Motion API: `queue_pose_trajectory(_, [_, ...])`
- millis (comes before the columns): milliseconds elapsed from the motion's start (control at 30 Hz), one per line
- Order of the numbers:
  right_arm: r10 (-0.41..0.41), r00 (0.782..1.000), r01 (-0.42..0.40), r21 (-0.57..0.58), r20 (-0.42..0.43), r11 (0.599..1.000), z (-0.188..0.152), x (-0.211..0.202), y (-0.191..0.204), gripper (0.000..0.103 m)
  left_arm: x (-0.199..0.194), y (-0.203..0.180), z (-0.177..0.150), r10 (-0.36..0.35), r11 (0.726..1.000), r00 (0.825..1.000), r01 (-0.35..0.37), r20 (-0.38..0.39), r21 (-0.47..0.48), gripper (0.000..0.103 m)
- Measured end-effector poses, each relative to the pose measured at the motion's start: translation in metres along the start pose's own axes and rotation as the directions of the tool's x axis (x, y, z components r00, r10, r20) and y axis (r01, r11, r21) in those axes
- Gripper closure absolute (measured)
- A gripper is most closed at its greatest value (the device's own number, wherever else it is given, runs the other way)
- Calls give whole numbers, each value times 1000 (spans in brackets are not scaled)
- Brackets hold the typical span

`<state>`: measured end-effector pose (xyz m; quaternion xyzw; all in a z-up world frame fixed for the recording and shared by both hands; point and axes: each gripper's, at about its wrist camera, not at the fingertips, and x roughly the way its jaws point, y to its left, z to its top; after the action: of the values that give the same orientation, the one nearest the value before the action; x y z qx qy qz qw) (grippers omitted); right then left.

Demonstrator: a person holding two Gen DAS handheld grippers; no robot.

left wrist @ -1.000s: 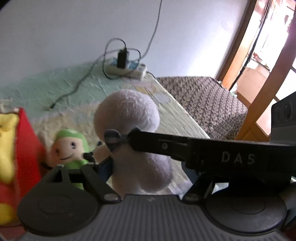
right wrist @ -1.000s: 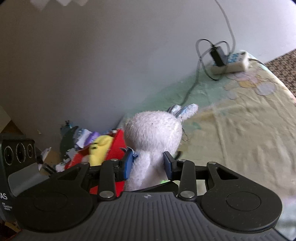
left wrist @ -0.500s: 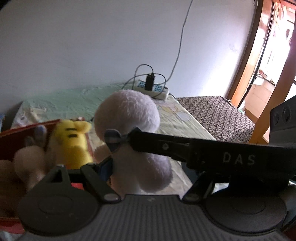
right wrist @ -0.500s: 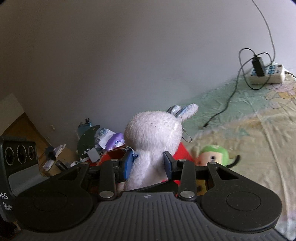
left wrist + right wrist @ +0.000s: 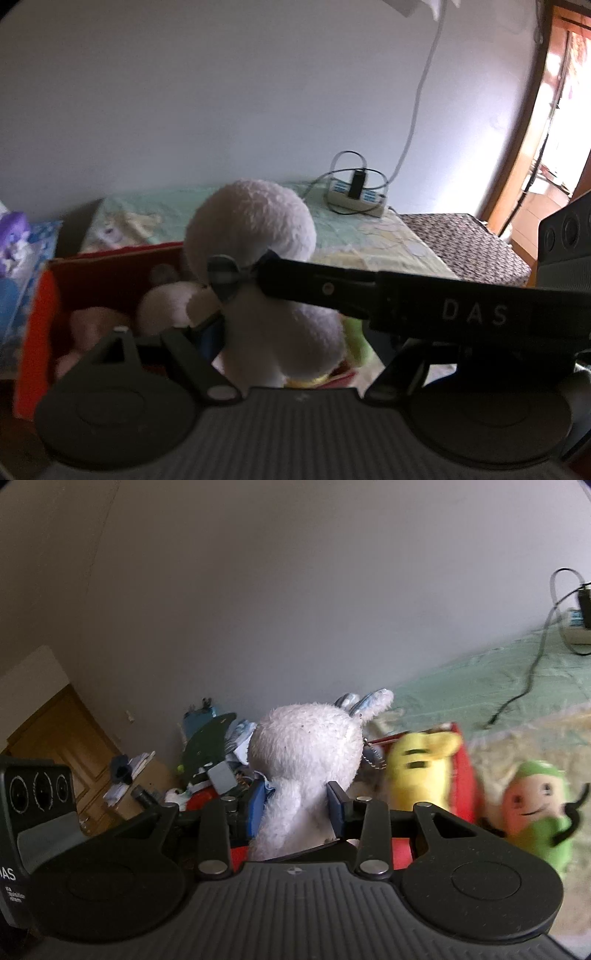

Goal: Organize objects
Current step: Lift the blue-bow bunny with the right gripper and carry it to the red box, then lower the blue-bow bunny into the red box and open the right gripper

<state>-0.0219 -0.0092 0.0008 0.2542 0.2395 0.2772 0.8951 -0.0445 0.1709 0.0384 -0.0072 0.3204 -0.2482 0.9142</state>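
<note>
A white plush rabbit [image 5: 251, 229] [image 5: 306, 746] is held in the air by both grippers. My left gripper [image 5: 280, 332] is shut on its lower body; only the left blue pad shows, since the right gripper's finger [image 5: 317, 288] crosses in front. My right gripper [image 5: 297, 806] is shut on the rabbit's neck, a blue pad on each side. Below and behind the rabbit is an open red box [image 5: 37, 314] [image 5: 469, 775] with pale plush toys [image 5: 92, 325] inside. A yellow plush [image 5: 421, 768] leans in the box. A green plush [image 5: 535, 808] lies beside it on the bed.
A power strip [image 5: 358, 194] [image 5: 576, 627] with cables lies on the green sheet near the wall. A dark patterned cover [image 5: 461, 243] is at the right, a doorway [image 5: 554, 110] beyond. Clutter [image 5: 207, 746] and a wooden door [image 5: 62, 738] are at the left.
Both grippers have carried the rabbit to the left and slightly up; the red box has come under it, and the power strip has slid right in both views. The grips are unchanged.
</note>
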Motion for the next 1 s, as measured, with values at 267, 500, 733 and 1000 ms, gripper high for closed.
queue_pose_trajectory(267, [20,998,-22,-30,-57,999,-11,42,28,64,-13,54,-10,38,998,999,-38,-9,-51,28])
queue_pose_trajectory(500, [3,993,-10,-63,-121,998,-21,73,41,64,-10,94,-21,43,994,998,-47,-40,-103,28])
queue_pose_trajectory(733, [-45,982,34,-66,-182,997,-32,96,41,64,10,121,-30,26,988,995,-39,-91,-147,28])
queue_pose_trajectory(1000, [-83,970,70,-66,-228,995,-37,108,35,63,33,131,-36,31,990,989,-51,-146,-131,28])
